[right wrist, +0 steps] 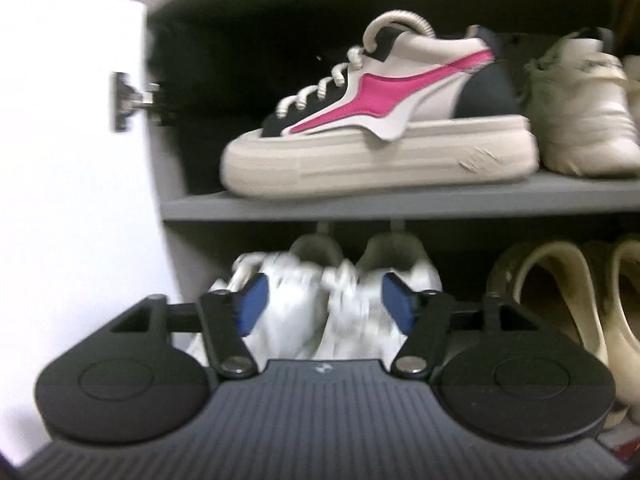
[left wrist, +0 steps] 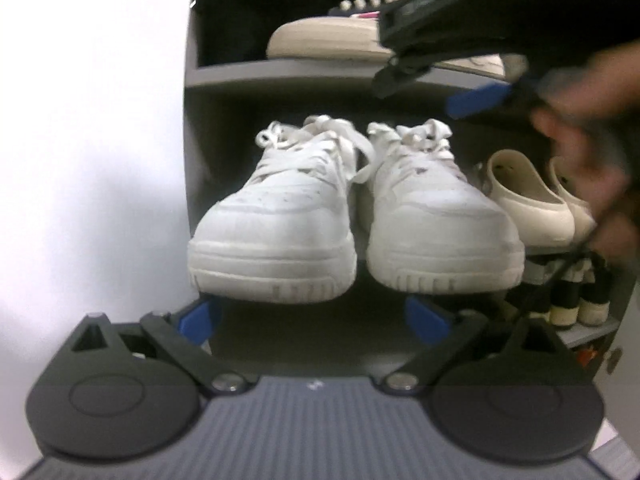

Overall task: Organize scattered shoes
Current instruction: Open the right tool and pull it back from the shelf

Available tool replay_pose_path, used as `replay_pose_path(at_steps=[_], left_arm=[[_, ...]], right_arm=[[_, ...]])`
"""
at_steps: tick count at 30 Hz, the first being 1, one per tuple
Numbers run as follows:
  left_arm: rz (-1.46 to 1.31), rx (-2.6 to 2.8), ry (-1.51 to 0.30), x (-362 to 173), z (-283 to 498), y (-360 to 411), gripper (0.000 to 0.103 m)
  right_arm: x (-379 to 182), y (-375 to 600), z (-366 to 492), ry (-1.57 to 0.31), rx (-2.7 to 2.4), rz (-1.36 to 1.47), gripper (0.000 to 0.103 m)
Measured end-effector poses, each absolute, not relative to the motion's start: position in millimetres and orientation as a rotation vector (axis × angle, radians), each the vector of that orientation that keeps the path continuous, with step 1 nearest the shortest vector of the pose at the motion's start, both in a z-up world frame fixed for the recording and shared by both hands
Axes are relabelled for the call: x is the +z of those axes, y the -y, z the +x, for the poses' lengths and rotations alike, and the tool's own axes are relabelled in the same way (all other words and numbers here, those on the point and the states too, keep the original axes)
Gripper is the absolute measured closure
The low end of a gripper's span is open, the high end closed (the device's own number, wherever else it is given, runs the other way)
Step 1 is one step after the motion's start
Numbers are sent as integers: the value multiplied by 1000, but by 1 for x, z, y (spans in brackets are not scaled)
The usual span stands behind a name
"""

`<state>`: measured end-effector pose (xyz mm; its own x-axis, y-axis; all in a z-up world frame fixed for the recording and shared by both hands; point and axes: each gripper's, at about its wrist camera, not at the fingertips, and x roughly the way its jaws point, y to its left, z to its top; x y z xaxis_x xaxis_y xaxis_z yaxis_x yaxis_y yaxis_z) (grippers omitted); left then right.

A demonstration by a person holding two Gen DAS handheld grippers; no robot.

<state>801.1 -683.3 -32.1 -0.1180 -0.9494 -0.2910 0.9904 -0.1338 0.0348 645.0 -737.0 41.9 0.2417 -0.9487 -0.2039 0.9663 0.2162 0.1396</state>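
Observation:
A pair of white lace-up sneakers (left wrist: 352, 216) stands side by side on the middle grey shelf (left wrist: 280, 76), toes towards me. My left gripper (left wrist: 310, 316) is open just below and in front of their soles, with nothing between its blue pads. On the shelf above, a white, pink and black platform sneaker (right wrist: 380, 128) rests side-on, toe to the left. My right gripper (right wrist: 324, 308) is open in front of the cabinet, apart from that sneaker, with the white pair (right wrist: 320, 300) blurred behind its pads. In the left wrist view the right gripper (left wrist: 432, 88) hangs at the upper right in a hand.
A white cabinet door (right wrist: 72, 160) with a metal hinge (right wrist: 128, 100) stands open at the left. Cream clogs (left wrist: 528, 200) sit right of the white pair. A beige sneaker (right wrist: 584, 112) fills the upper shelf's right side. Dark shoes with pale soles (left wrist: 576, 300) stand on the lower shelf.

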Motion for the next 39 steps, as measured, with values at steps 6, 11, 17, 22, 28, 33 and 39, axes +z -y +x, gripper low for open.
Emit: replay_pose_path(at_steps=[6,11,17,22,28,33,39], left_arm=[[296,-1670,-172,-26,799,689,3],[314,-1656,-136,-28,792,694,3],[315,-1680,-146,-23,788,706,3],[300,-1701,-184,-22,793,712,3],[318,-1695,-178,-26,796,719,2],[343,-1728,-184,-27,797,715,2],[366,-1704,-172,-31,805,704,1]], right_arm=[[40,682,634,-88,-1307,291,32],[11,660,627,-157,-1292,356,32],[-5,670,627,-121,-1293,416,47],[-6,683,629,-96,-1324,416,49],[-14,703,625,-18,-1381,464,52],[-23,692,633,29,-1415,408,52],[-37,669,641,135,-1473,295,52]])
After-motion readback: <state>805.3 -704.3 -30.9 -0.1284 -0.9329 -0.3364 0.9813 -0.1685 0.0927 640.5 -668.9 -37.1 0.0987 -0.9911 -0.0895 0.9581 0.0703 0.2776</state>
